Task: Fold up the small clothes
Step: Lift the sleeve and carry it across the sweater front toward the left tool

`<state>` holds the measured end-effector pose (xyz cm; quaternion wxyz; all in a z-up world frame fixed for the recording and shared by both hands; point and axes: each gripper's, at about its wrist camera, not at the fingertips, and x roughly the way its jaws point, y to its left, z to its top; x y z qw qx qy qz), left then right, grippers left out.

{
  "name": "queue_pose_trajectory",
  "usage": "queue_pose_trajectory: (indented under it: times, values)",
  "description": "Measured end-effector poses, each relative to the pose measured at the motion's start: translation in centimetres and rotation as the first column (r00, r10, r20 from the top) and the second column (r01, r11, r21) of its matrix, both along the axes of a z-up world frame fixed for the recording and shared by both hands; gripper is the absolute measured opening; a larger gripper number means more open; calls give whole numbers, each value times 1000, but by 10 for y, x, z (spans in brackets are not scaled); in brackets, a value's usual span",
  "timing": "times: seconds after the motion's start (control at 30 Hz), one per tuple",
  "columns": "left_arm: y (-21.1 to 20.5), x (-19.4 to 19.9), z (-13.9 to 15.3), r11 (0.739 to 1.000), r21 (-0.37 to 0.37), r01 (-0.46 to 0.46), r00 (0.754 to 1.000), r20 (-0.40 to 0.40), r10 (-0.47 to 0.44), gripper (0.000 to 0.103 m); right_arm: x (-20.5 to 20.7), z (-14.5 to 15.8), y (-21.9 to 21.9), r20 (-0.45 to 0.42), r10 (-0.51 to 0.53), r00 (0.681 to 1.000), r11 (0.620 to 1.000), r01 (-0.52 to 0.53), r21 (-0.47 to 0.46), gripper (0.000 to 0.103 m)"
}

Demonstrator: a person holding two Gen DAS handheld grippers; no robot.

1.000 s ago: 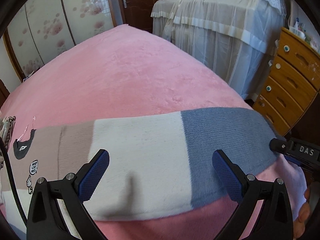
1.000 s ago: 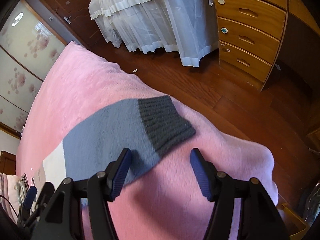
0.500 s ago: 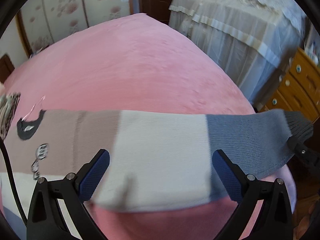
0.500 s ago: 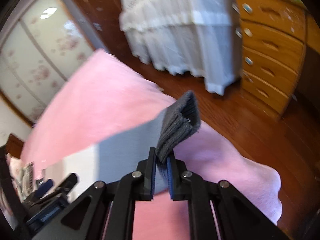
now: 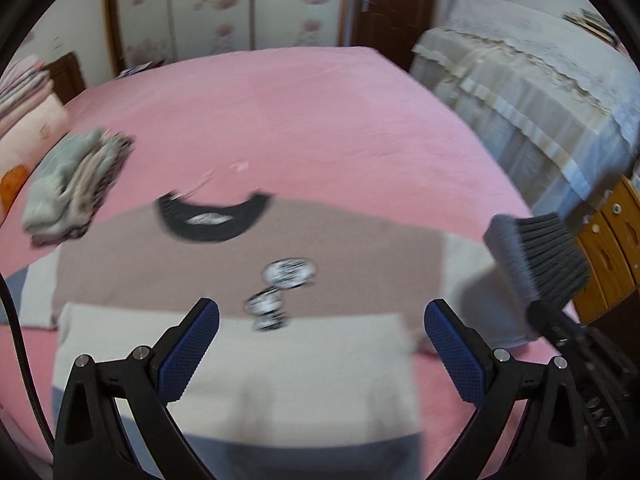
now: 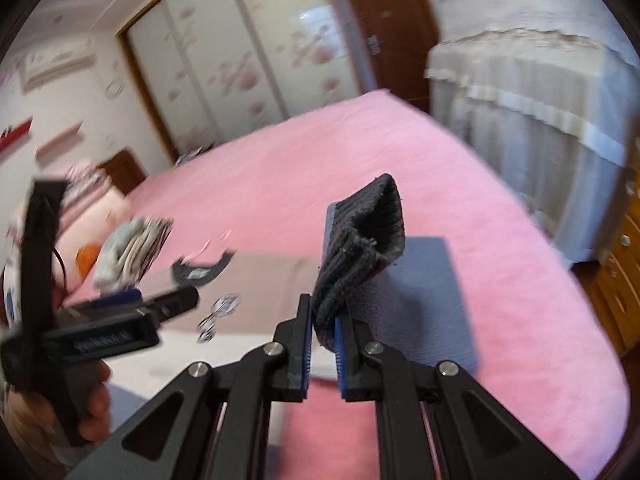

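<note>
**Sleeve cuff pinched, sweater flat on the pink bed**

While we held the right gripper (image 6: 323,356) clamped on the dark ribbed cuff (image 6: 360,248), that cuff stood lifted in the middle of the right wrist frame, with the blue-grey sleeve (image 6: 424,292) trailing down to the pink blanket (image 6: 320,168). Our left gripper (image 5: 322,348) sat wide open at the bottom of its frame, gripping nothing, hovering over the sweater (image 5: 248,248), which lay spread across the lower middle, black collar (image 5: 212,220) toward the top. We could see a pile of folded clothes (image 5: 72,192) at the left edge; everything looked blurry.
</note>
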<state>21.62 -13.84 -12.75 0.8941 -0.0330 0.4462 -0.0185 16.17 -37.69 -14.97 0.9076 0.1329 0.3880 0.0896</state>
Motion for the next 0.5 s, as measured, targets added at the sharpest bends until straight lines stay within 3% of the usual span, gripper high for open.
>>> queue_pose_trajectory:
  times: [0.13,0.33,0.47,0.5]
  values:
    - [43,-6,-23,998,-16,-53,997,-51,52,102,6,-29,58,-66,94,993,995,-95,-10,10]
    - [74,-5,-65,996,-69,-62,985,-163,50,102,2,-74,122,-158,195,968,967,-217,-137,10]
    - [80,-9,-79,990,-137,-32,981,-193,5,102,-2,-86,127,-197,211,957,961,-240,-139,19]
    - [81,-8,-84,985,-173,-16,978,-206,-20,102,-5,-86,125,-199,223,954,962,-249,-112,26]
